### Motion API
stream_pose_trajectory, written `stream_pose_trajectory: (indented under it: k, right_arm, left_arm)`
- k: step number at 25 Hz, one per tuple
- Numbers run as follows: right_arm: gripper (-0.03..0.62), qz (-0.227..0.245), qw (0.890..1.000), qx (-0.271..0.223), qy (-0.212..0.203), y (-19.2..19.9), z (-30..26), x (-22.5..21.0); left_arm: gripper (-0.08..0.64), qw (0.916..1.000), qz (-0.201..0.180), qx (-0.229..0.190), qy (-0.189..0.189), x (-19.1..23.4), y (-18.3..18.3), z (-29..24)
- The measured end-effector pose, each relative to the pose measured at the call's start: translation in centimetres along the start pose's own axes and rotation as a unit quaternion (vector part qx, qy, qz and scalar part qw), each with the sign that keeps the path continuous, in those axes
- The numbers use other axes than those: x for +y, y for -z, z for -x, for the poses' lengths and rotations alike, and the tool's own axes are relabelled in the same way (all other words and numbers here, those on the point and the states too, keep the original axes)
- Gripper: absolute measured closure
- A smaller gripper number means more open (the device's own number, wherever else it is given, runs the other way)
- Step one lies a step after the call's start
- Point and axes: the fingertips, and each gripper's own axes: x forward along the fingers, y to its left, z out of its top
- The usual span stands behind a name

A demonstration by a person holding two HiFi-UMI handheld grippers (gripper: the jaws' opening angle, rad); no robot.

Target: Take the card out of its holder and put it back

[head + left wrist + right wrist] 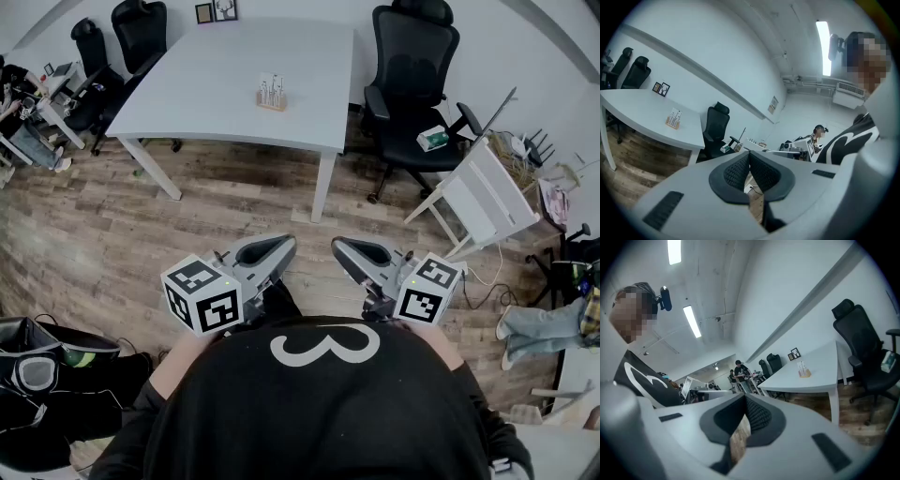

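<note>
A small wooden card holder point(271, 94) with white cards upright in it stands on the white table point(216, 84), well ahead of me. It also shows as the holder point(673, 119) in the left gripper view and the holder point(803, 370) in the right gripper view. My left gripper point(281, 246) and right gripper point(342, 248) are held close to my body, side by side over the wooden floor, far short of the table. Both point roughly level toward it. The left gripper point(749, 154) and right gripper point(744, 399) have their jaws closed together, with nothing between them.
Black office chairs point(412, 75) stand at the table's right and far left. A white folding frame point(487, 197) leans at the right. Two small picture frames point(216, 11) sit at the table's far edge. A dark bag point(47, 375) lies on the floor at my left.
</note>
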Motion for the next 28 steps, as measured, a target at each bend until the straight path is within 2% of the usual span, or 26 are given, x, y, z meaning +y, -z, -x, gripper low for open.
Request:
stream_pose_trajectory:
  k: [16, 22, 28]
  right_arm:
    - [0.584, -0.007, 1.000, 0.009, 0.002, 0.0, -2.3, -1.7]
    - [0.584, 0.007, 1.000, 0.020, 0.008, -0.5, -4.5, -3.6]
    - [0.583, -0.010, 1.000, 0.015, 0.010, -2.2, -8.0, -6.8]
  left_arm:
    - [0.546, 0.9998, 0.016, -0.003, -0.010, 3.2, -0.5, 0.1]
    - [0.546, 0.9996, 0.025, -0.001, -0.012, 6.0, -1.2, -0.7]
    - [0.546, 0.9992, 0.038, 0.004, -0.012, 10.7, -3.4, -2.3]
